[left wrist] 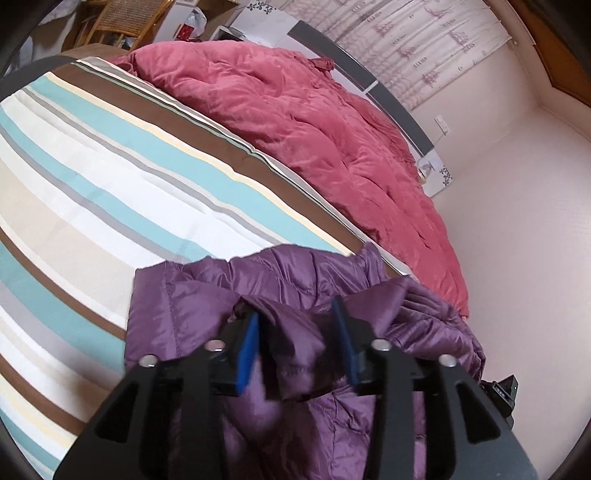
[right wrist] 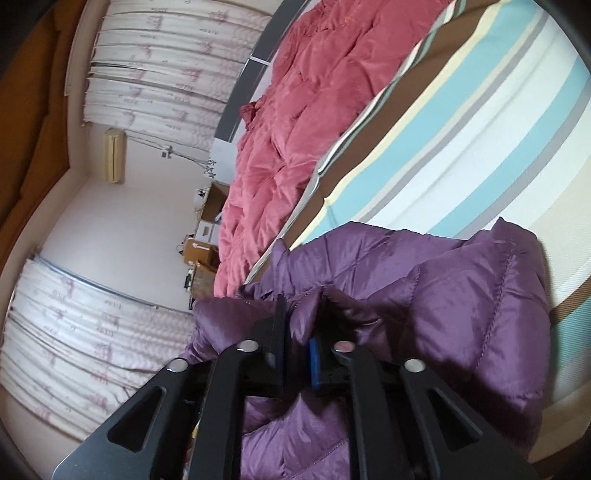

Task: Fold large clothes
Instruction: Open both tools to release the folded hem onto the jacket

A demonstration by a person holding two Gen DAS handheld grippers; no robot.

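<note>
A purple quilted down jacket [left wrist: 221, 295] lies bunched on the striped bed cover [left wrist: 92, 184], near its edge. My left gripper [left wrist: 297, 325] has its jaws apart with a fold of the purple fabric between the blue pads [left wrist: 247, 350], which do not press it. In the right wrist view the jacket [right wrist: 443, 295] fills the lower middle. My right gripper [right wrist: 299, 325] is shut on a pinch of the jacket's fabric, held between its narrow jaws.
A pink quilted duvet [left wrist: 314, 129] lies heaped along the far side of the bed, against a dark headboard [left wrist: 369, 74]. Curtains [right wrist: 166, 74], a wall air conditioner [right wrist: 114, 155] and cardboard boxes [right wrist: 203, 251] stand beyond the bed. A wicker chair [left wrist: 122, 18] is at the back.
</note>
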